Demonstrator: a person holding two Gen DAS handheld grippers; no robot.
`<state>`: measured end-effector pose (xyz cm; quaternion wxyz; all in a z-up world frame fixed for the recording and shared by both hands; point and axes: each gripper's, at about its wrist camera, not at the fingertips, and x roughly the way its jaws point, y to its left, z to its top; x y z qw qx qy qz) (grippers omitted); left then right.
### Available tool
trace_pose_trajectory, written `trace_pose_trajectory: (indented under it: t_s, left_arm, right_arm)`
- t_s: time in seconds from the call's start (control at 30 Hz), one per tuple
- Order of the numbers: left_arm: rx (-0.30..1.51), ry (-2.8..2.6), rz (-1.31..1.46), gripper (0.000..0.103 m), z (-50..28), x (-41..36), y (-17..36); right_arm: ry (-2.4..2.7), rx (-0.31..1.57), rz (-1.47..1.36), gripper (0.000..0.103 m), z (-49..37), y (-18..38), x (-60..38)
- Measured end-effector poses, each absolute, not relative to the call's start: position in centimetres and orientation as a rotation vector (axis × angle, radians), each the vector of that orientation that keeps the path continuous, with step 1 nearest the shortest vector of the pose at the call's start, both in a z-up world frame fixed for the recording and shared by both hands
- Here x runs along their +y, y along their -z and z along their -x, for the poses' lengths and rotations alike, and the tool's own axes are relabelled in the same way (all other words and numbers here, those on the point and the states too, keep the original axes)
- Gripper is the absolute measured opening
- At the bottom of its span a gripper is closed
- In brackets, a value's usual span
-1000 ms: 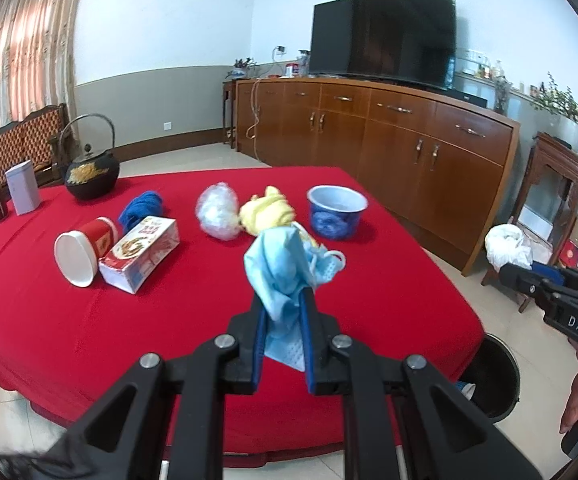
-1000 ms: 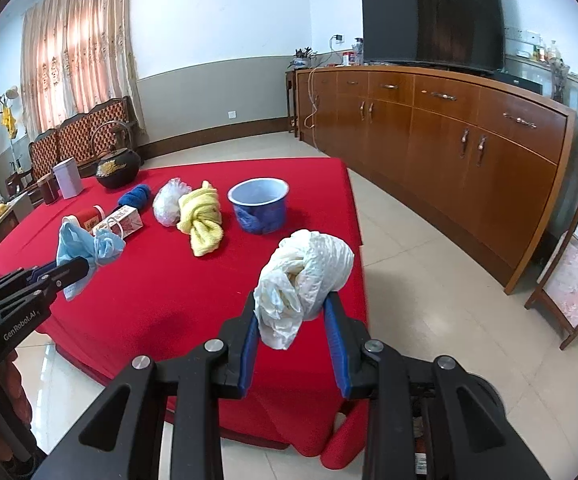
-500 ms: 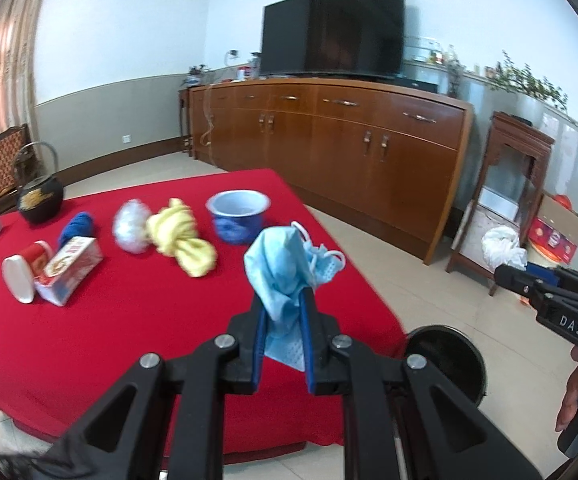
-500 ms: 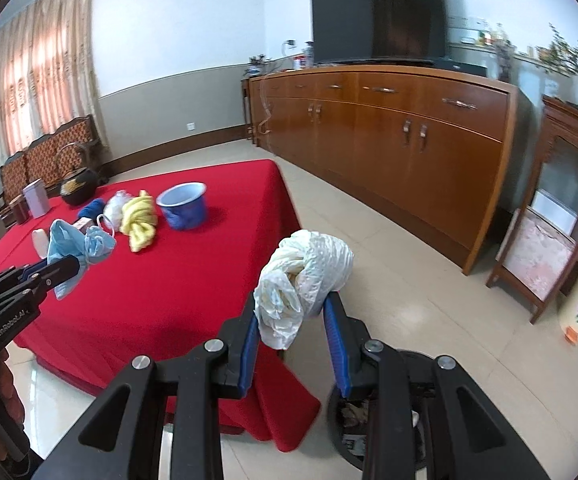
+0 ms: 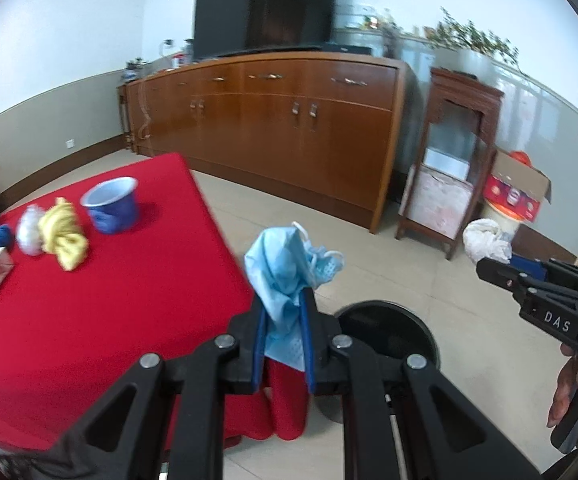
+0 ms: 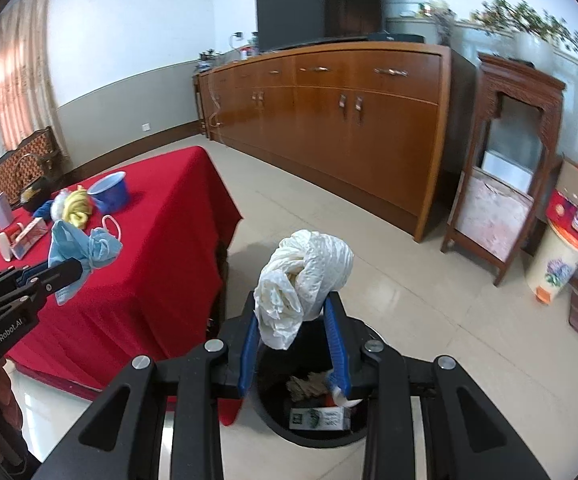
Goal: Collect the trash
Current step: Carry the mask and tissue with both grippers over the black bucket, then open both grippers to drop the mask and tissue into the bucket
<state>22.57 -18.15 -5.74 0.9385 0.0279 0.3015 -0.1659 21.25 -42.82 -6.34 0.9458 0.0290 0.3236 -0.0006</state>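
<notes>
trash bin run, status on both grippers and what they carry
Left gripper shut on blue face mask. Right gripper shut on white plastic bag, above black bin. Bin mouth open, nothing blocking.

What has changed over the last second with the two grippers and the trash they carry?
Both grippers swung away from over the red-clothed table towards the round black trash bin on the floor; it now sits below the right gripper. Unchanged: the left gripper stays clamped on the crumpled blue face mask, the right on the white crumpled plastic bag. Nothing released.
</notes>
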Motion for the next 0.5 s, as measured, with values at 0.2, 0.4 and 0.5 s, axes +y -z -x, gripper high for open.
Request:
trace_pose_trajectory:
  t_s: [0.2,0.4,0.5]
  left_arm:
    - [0.661,0.391,-0.085,0.017,-22.4,-22.3,7.9]
    - [0.724,0.428,-0.116,0.017,-23.5,-25.8,10.6]
    - [0.745,0.439,-0.132,0.017,-24.2,-27.4,11.7]
  right_arm:
    - [0.012,0.706,-0.064,0.033,-20.9,9.0,-45.5]
    - [-0.012,0.778,-0.046,0.033,-22.1,12.7,-47.0]
    - [-0.023,0.808,-0.049,0.033,-22.7,14.3,-47.7]
